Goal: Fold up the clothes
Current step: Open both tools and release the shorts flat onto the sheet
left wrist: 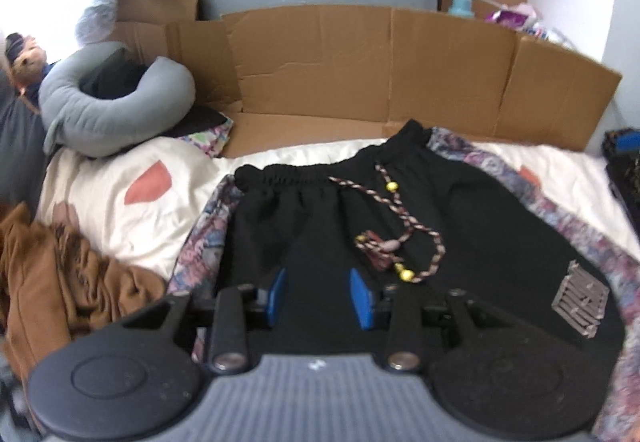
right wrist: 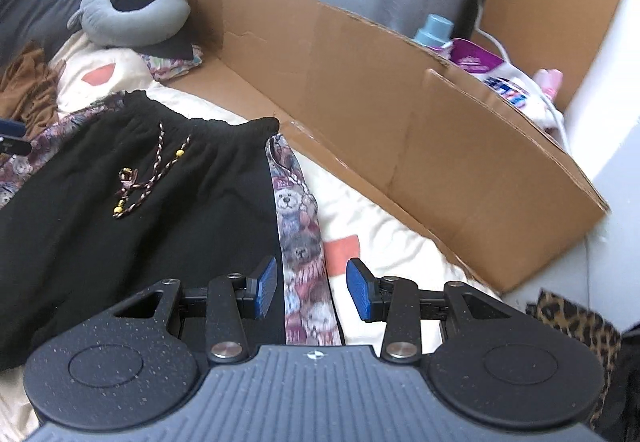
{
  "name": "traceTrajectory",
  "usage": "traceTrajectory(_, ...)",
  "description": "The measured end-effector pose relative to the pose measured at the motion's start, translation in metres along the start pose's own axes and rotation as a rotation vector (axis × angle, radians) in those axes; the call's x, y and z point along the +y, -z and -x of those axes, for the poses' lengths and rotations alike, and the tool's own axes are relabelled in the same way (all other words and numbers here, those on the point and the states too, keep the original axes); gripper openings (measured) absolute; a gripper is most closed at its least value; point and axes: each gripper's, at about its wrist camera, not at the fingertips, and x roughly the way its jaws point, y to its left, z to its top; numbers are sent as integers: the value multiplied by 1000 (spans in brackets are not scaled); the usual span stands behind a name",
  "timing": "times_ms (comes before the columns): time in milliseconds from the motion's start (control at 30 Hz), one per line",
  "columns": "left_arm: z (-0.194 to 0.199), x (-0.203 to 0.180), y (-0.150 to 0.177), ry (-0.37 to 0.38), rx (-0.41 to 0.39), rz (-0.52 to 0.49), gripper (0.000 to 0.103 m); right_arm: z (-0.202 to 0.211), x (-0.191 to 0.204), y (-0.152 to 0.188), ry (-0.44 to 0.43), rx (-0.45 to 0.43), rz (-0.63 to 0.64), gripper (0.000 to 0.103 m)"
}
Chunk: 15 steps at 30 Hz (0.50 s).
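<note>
Left wrist view: black shorts point(left wrist: 320, 226) flat on cream bedding point(left wrist: 120, 209), frame centre, drawstring point(left wrist: 400, 238) on top
Left gripper point(left wrist: 318, 296): parted, nothing between, over shorts
Right gripper point(right wrist: 310, 290): parted, empty, over bear-print side stripe point(right wrist: 300, 238)
Cardboard point(left wrist: 360, 81): behind, upper frame

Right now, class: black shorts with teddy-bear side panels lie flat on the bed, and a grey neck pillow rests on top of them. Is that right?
Not quite. The grey neck pillow rests apart from the black shorts, further back on the bed, as the left wrist view shows. The rest is right.
</note>
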Motion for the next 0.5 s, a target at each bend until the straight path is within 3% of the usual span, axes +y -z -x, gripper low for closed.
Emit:
traceTrajectory(167,26,-20,18,30,14,38,39,24,1,27,23,-14,32,46)
traceTrajectory(367,44,-55,56,119,113,-45,38,51,2,65,18,-6,25,46)
traceTrajectory(500,49,-70,77,181,158,-24,38,66,-2,92,34,7,-19,46)
